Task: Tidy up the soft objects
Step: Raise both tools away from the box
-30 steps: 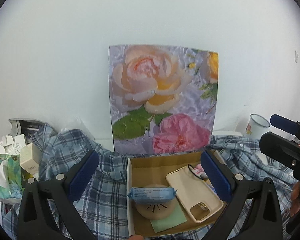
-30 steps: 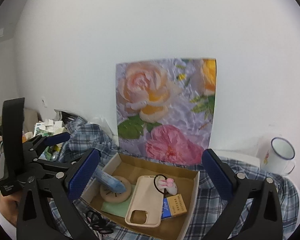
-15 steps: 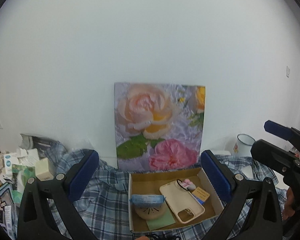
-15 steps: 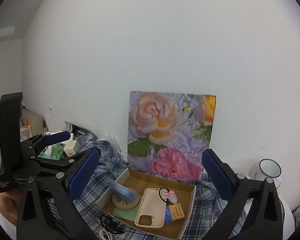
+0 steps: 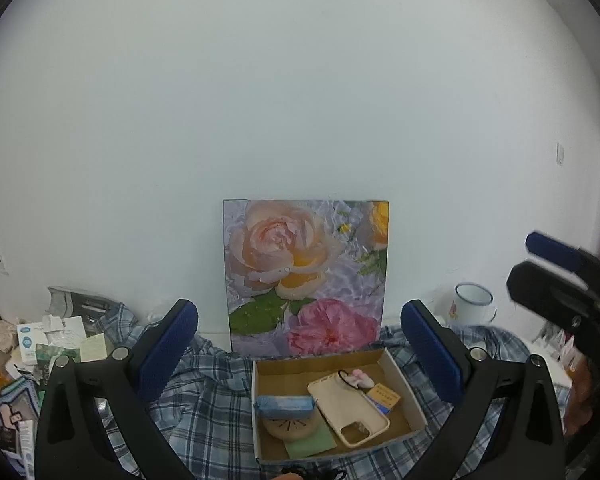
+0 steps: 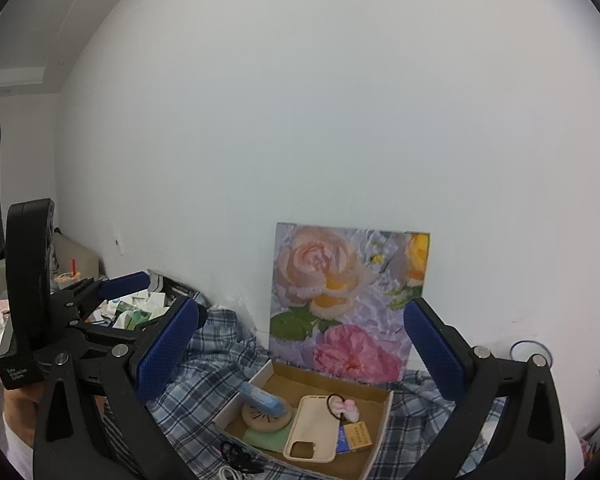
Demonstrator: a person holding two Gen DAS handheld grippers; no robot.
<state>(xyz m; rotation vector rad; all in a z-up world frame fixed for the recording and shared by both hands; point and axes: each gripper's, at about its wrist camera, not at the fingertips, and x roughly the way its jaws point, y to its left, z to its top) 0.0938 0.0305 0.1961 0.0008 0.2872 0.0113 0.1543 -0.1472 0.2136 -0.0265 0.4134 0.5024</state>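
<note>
A shallow cardboard box (image 5: 403, 384) (image 6: 383, 432) sits on a blue plaid cloth (image 5: 204, 408) (image 6: 220, 364). It holds a blue tissue pack (image 5: 284, 406) (image 6: 262, 397) on a round beige pad (image 5: 290, 429), a beige phone case (image 5: 347, 408) (image 6: 313, 428), a pink hair tie (image 5: 357, 379) (image 6: 345, 406), a green sheet (image 5: 309, 442) and a yellow-blue pack (image 5: 383, 396) (image 6: 355, 436). My left gripper (image 5: 300, 356) is open and empty, held well above and back from the box. My right gripper (image 6: 301, 356) is open and empty too.
A flower picture (image 5: 305, 276) (image 6: 347, 304) leans on the white wall behind the box. A white enamel mug (image 5: 471, 304) stands at the right. Cartons and papers (image 5: 52, 340) pile up at the left. A dark cable (image 6: 236, 454) lies before the box.
Both grippers have pulled up and back from the box, which now looks smaller and lower in both views. The things in the box have not moved.
</note>
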